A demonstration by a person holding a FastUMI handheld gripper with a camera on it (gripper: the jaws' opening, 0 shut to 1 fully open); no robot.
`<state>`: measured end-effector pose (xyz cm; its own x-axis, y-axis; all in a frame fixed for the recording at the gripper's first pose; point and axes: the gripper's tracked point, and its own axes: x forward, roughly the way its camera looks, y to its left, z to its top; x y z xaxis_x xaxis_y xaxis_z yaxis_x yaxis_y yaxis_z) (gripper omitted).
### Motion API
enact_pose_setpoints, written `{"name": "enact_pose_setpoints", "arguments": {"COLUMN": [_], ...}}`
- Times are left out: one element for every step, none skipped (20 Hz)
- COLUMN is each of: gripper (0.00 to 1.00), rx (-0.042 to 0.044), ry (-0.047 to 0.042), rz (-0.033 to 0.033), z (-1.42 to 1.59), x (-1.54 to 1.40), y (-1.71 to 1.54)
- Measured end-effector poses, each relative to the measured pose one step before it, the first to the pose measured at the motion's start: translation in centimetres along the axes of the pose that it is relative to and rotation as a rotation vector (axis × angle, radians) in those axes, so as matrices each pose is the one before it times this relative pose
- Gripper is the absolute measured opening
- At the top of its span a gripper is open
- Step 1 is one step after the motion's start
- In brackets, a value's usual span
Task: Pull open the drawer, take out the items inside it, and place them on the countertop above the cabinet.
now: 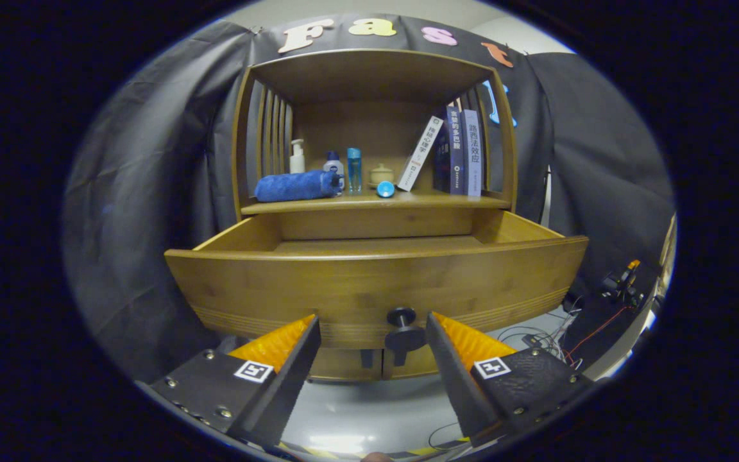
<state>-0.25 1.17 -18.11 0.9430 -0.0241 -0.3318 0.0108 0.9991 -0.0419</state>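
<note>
Holding the gripper (373, 333) with its fingers spread wide and clamped on nothing, you face the front panel of the drawer (376, 282). The dark knob (403, 333) sits between the fingers, nearer the right-hand one and apparently touching neither.

The drawer is pulled well out from the cabinet (376, 128), and its long axis runs crosswise to your fingers. From this low angle the front panel's top rim hides most of the interior, so you cannot tell what lies in it. Only the back wall and a strip of the bottom show, and these look bare.

The coming move, by this reading, turns on height: the drawer's opening lies above and beyond the fingers, so you would have to lift over the rim before reaching down. The countertop (433, 200) lies directly above the drawer's rear. It already carries a rolled blue towel (296, 186), small bottles (324, 163), a small lidded pot (382, 173) and leaning books (456, 151). Free room remains along its front edge, towards the middle.
</note>
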Motion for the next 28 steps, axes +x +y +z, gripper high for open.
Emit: {"name": "enact_pose_setpoints", "arguments": {"gripper": [0.98, 0.98, 0.98, 0.98, 0.98, 0.98, 0.99, 0.99, 0.99, 0.99, 0.99, 0.99, 0.99, 0.99, 0.99, 0.99, 0.99, 0.99, 0.99, 0.99, 0.99, 0.99, 0.99, 0.99, 0.99, 0.99, 0.99, 0.99], "rx": [0.01069, 0.01444, 0.01748, 0.01137, 0.0013, 0.00701, 0.02057, -0.00678, -0.0023, 0.00514, -0.00686, -0.00401, -0.00473, 0.0006, -0.00171, 0.00218, 0.00013, -0.0047, -0.0118, -0.00731, 0.00316, 0.00497, 0.01764, 0.00962, 0.00974, 0.00579, 0.00547, -0.00707], "ry": [0.00019, 0.00216, 0.00182, 0.00349, 0.00695, 0.01114, -0.01655, -0.00538, 0.00714, -0.02101, 0.01213, -0.00442, 0.00301, -0.00577, -0.0023, -0.00225, -0.00408, -0.00095, -0.00508, -0.01593, -0.01806, 0.0241, -0.00737, 0.01078, -0.00359, 0.00072, -0.00453, 0.00108], "rz": [-0.01198, -0.01035, -0.00511, -0.00481, -0.00417, 0.03022, 0.02448, 0.02299, 0.0183, 0.00369, 0.00457, 0.00734, 0.00563, -0.00015, -0.00526, -0.00515, -0.00596, -0.00581, -0.00648, -0.00108, 0.00213, 0.00525, 0.00476, 0.00668, 0.00558, 0.0047, 0.0023, -0.0015], "z": [0.029, -0.038, -0.014, -0.116, -0.046, -0.22, 0.334, -0.363, -0.327, 0.262, 0.034, 0.241, -0.069, 0.235, 0.131, 0.266, 0.093, 0.128, 0.095, 0.368, 0.302, -0.26, 0.142, -0.288, 0.288, 0.077, 0.058, 0.077], "x": [0.585, 0.44, 0.447, 0.574, 0.676, 0.256, 0.195, 0.031, 0.338, 0.276, 0.152, 0.101, 0.362, 0.41, 0.541, 0.58, 0.555, 0.547, 0.386, 0.446, 0.874, 0.123, 0.904, 0.369, 0.423, 0.303, 0.29, 0.228], "y": [-0.346, -0.215, -0.205, -0.137, -0.271, 0.132, 0.229, 0.04, 0.066, -0.127, 0.0, -0.075, 0.024, 0.096, -0.096, 0.145, 0.207, 0.181, 0.123, 0.065, 0.17, -0.065, 0.077, -0.089, -0.065, -0.044, 0.017, 0.07]}}
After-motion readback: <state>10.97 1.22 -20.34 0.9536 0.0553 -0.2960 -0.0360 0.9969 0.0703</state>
